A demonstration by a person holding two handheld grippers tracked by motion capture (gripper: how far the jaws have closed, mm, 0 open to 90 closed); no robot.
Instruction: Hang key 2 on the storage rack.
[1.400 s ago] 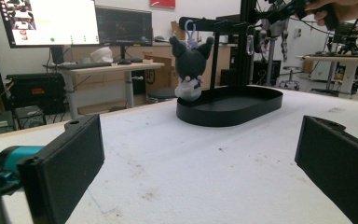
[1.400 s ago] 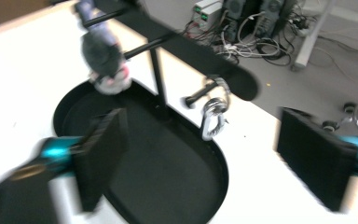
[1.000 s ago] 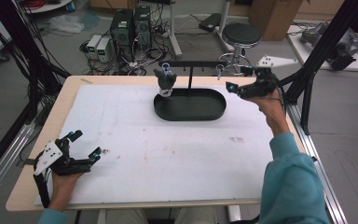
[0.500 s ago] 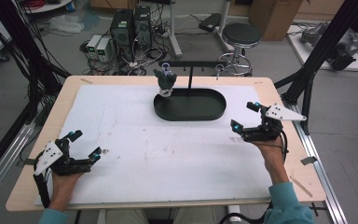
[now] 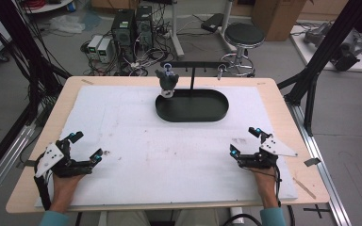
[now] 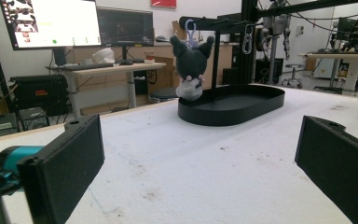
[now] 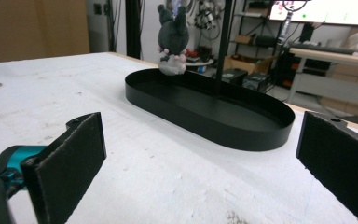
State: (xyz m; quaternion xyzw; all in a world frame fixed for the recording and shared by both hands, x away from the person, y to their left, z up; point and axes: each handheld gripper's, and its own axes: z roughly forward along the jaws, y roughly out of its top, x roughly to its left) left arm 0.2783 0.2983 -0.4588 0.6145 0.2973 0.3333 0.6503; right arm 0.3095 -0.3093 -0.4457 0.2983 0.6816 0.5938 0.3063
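The right gripper point(image 5: 246, 141) has pulled back from the tray point(image 5: 192, 114), leaving the plush point(image 5: 167, 81) hung; both grippers, left point(image 5: 85, 146) included, gape wide, empty

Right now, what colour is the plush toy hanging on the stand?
The plush toy is dark grey with a pale lower body, clearest in the left gripper view.

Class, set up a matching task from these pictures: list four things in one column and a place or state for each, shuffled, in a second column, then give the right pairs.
Things:
1. plush toy
2. oval black tray
3. left claw
4. silver clip

Places or states:
A. open, at the near left of the table
B. hangs at the rack's right end
C. hangs over the tray's left end
D. lies on the white mat

Pairs: 1-C, 2-D, 3-A, 4-B
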